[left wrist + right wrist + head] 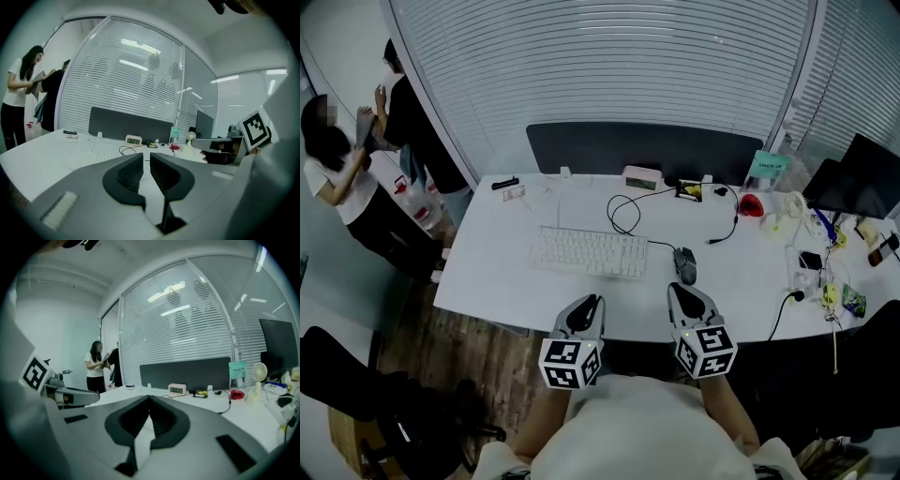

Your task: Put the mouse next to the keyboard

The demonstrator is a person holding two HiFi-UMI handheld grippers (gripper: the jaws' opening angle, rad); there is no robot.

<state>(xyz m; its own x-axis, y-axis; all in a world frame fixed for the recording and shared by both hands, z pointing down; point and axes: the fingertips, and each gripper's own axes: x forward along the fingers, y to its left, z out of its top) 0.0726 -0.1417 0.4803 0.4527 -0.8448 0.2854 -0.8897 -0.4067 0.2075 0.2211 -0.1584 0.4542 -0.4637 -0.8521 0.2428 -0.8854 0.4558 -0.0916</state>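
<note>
A dark mouse (685, 264) lies on the white desk (487, 272), close to the right end of the white keyboard (591, 252), with its cable running back across the desk. Both grippers hover over the desk's near edge. My left gripper (592, 302) sits below the keyboard's right half; its jaws stand almost together with only a thin slit and nothing between them (146, 157). My right gripper (676, 290) is just in front of the mouse, not touching it, its jaws closed tip to tip and empty (149, 398).
A dark partition (642, 150) backs the desk, with a small clock (642, 176), a red object (751, 204) and a looped cable (623, 211) before it. A black monitor (867, 178) and clutter fill the right end. Two people (337, 178) stand at far left.
</note>
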